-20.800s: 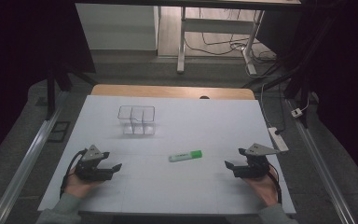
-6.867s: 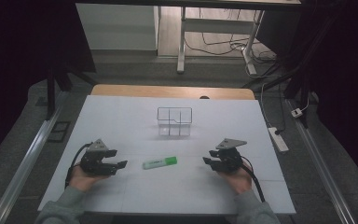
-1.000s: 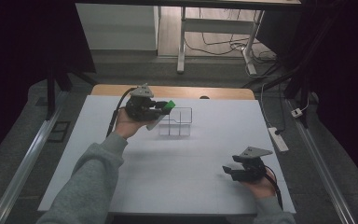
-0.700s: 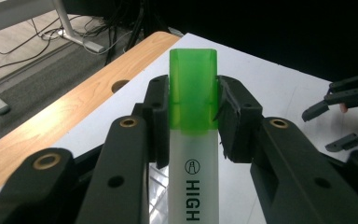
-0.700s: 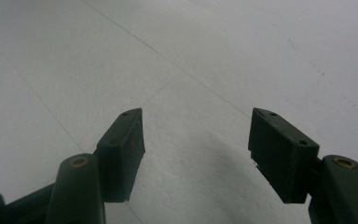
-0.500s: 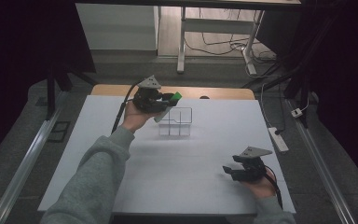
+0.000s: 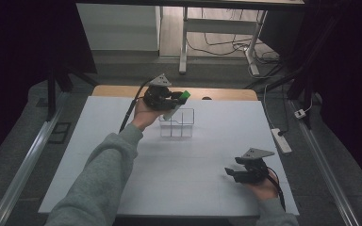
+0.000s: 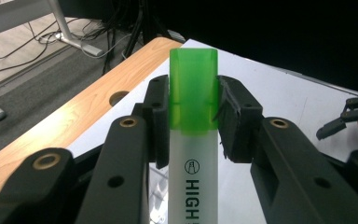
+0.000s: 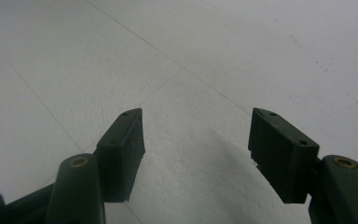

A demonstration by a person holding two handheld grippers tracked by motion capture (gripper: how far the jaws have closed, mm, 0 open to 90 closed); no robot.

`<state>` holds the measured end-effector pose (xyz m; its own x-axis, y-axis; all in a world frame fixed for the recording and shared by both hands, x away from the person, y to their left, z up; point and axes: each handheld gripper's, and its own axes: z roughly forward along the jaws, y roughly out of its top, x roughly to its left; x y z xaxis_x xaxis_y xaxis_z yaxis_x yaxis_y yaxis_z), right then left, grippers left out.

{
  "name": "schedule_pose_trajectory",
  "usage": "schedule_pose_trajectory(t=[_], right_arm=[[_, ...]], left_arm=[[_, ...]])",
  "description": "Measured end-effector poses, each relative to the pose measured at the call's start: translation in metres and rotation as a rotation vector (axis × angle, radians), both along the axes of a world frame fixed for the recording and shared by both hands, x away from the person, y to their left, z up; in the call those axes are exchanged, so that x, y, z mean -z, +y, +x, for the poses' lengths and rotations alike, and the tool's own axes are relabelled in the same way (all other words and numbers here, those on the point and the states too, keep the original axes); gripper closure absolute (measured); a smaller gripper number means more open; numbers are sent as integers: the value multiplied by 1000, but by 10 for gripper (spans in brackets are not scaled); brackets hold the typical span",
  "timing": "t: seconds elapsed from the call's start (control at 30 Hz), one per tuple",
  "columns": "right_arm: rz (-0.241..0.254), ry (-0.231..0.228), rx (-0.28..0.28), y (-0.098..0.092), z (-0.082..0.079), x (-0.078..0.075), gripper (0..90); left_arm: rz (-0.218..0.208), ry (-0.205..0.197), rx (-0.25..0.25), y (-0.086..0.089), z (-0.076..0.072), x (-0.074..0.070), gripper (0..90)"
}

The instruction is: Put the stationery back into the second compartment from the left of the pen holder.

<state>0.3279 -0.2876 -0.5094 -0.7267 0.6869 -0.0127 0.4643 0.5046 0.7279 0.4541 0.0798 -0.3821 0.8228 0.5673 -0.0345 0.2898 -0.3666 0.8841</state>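
Note:
A white highlighter with a green cap (image 7: 177, 102) (image 8: 193, 116) is clamped between the jaws of my left gripper (image 7: 169, 100) (image 8: 192, 122), which is shut on it. The pen hangs tilted, cap up and to the right, over the back left part of a clear plastic divided holder (image 7: 176, 123) standing on the white table (image 7: 122, 141). My right gripper (image 7: 231, 173) (image 9: 196, 149) rests low at the table's front right, open, with nothing between its fingers.
A wooden strip (image 7: 118, 91) with a cable hole (image 7: 206, 98) runs along the table's far edge. A power strip (image 7: 281, 140) lies off the right edge. Desk legs and cables (image 7: 226, 42) stand on the floor behind.
My left gripper has carried the highlighter to the right and a little farther back, from left of the holder to over its back left part. The right gripper has stayed put.

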Motion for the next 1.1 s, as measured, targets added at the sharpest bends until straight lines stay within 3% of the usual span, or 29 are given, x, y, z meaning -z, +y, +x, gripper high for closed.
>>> schedule_pose_trajectory(t=[0.27,0.8,1.1], right_arm=[[-5,-3,4,-1,0,-1,353],[-17,-5,4,1,-1,-1,353],[-20,-5,6,0,-1,0,348]], left_arm=[[11,10,-14,-11,14,7,663],[-19,32,-31,-20,36,22,662],[13,59,-32,-22,41,32,657]])
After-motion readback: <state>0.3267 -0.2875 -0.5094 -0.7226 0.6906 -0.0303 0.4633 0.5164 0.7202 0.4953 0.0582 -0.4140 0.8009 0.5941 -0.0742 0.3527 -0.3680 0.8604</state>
